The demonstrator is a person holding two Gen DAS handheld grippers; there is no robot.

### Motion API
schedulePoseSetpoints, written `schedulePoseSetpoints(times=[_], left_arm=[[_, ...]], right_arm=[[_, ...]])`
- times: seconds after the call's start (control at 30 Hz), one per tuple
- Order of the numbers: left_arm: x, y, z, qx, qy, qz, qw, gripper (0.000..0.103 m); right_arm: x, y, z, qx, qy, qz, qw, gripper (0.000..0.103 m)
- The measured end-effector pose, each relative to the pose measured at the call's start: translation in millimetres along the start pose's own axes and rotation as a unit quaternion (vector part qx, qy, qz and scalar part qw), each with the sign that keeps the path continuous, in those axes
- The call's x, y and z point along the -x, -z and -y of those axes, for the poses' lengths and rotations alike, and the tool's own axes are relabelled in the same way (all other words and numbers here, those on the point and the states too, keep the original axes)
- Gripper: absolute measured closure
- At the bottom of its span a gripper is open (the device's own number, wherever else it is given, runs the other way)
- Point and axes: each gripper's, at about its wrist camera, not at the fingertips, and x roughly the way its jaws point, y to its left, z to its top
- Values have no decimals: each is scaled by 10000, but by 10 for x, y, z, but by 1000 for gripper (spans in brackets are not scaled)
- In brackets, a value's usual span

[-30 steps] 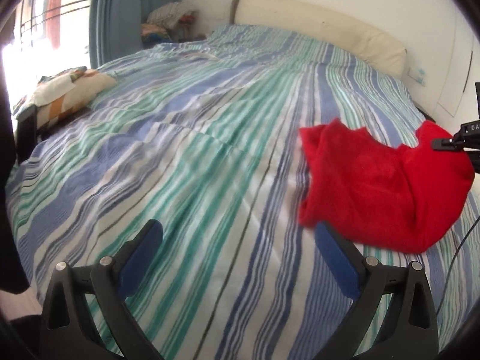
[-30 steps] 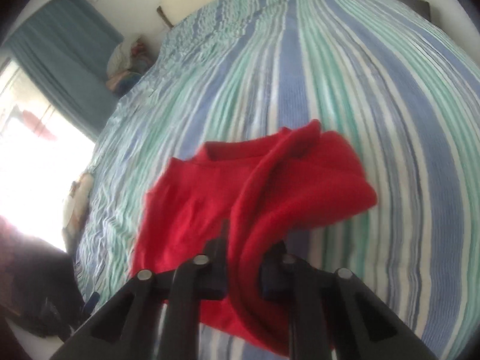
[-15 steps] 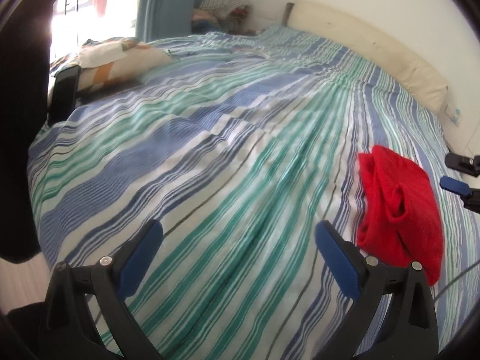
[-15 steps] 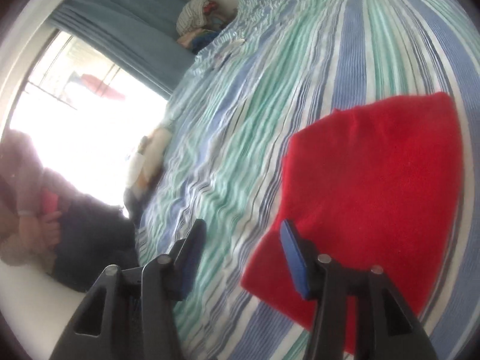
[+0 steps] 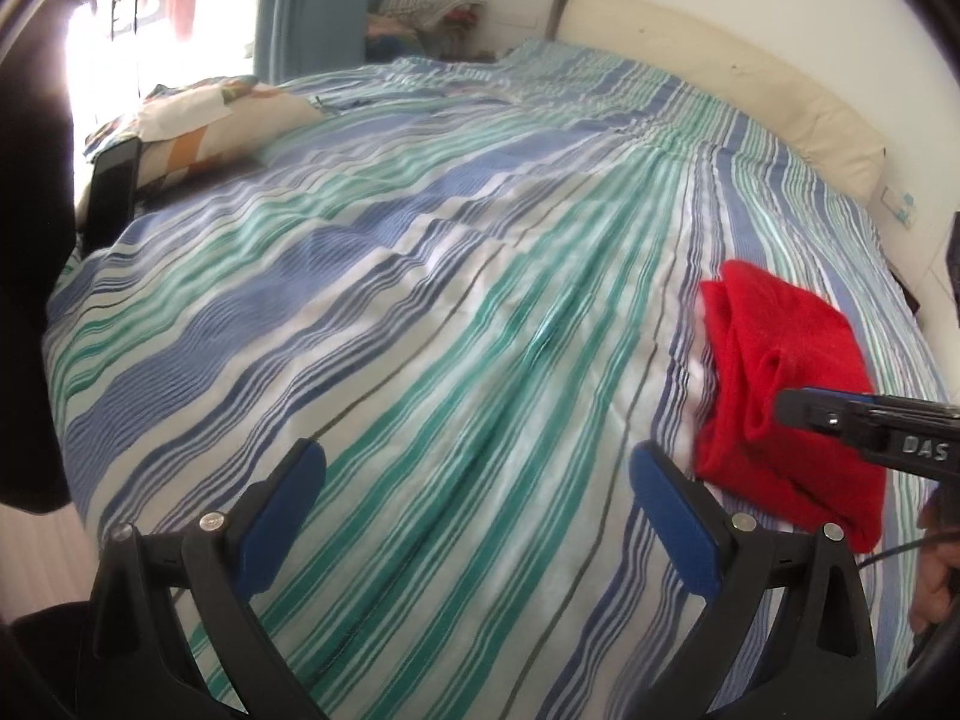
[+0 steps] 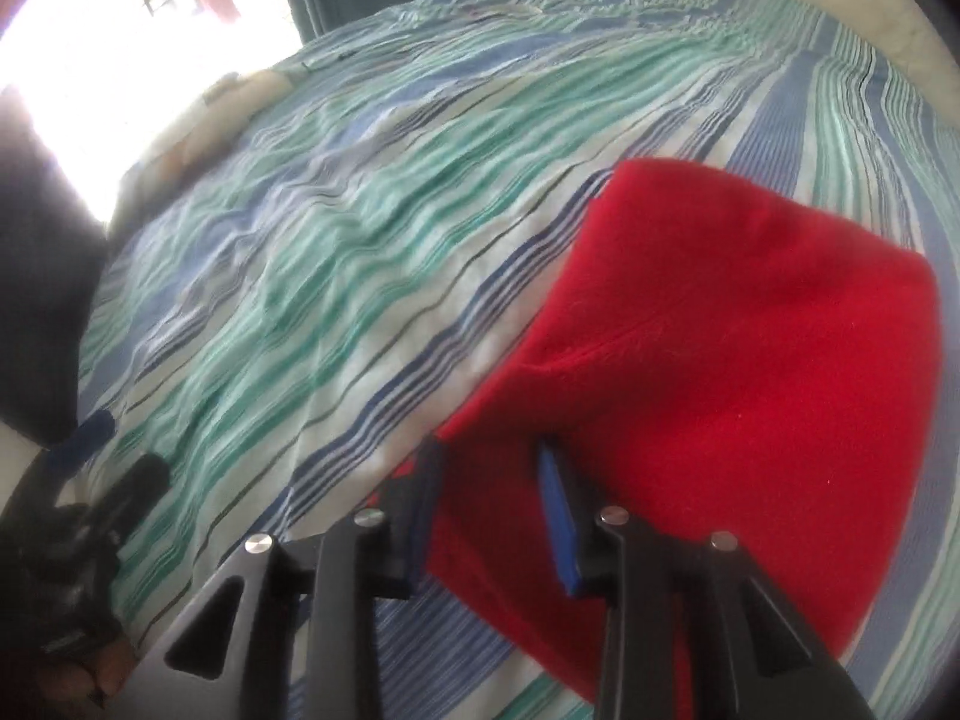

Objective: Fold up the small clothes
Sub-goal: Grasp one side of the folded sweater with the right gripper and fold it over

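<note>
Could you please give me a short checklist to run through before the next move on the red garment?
1. red garment lies folded over on the striped bedspread: ok.
2. right gripper sits at the garment's near left corner, cloth between its jaws, which have just been closing: ok.
3. Right pads actually pressing the cloth: cannot tell.
4. left gripper open, nothing between its jaws, over bare bedspread: ok.
5. Left gripper close enough to help with the garment: not ok, it is off to one side.
6. Fold edges lined up: cannot tell.
</note>
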Motion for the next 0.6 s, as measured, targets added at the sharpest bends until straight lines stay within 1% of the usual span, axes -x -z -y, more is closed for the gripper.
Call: schedulePoseSetpoints(times=[0.03, 0.1, 0.17, 0.2, 0.27, 0.3, 0.37, 0.4, 0.43, 0.47, 0.5, 0.53, 0.6], left_arm=[[6, -4, -5, 18, 23, 2, 10000, 2], [6, -2, -16, 58, 51, -11, 10000, 2], [-2, 4, -7, 65, 58, -20, 10000, 2], [-9, 8, 12, 48, 67, -31, 10000, 2], [-17, 25, 74, -22, 121, -40, 9999, 2], [-15, 40, 112, -66, 163, -36, 9998, 2], [-7, 77, 181, -143, 294, -73, 9994, 2], [4, 95, 211, -196, 333, -81, 9992, 2], [22, 114, 241, -257, 350, -66, 9990, 2], [41, 131, 271, -324, 376, -44, 9988, 2], [56, 144, 311, -397, 425, -25, 9983, 2], [71, 161, 351, -477, 488, -6, 9977, 2], [91, 222, 455, -673, 587, 2, 9960, 2]], right_arm=[[177, 21, 52, -12, -126, 126, 9998, 69], [525, 111, 184, -62, -127, 275, 9995, 69], [791, 263, 356, -205, 87, 187, 9996, 69], [858, 340, 435, -257, 259, 99, 9993, 69], [829, 487, 567, -332, 582, -142, 9977, 69], [739, 563, 636, -419, 617, -284, 9968, 69], [424, 705, 705, -588, 504, -540, 9955, 67], [299, 773, 697, -586, 540, -565, 9952, 66], [272, 813, 649, -493, 682, -452, 9954, 66], [324, 839, 591, -409, 809, -297, 9954, 66], [421, 863, 547, -410, 844, -158, 9955, 64], [544, 900, 516, -436, 811, -30, 9957, 61], [831, 1042, 474, -410, 657, 218, 9968, 51]])
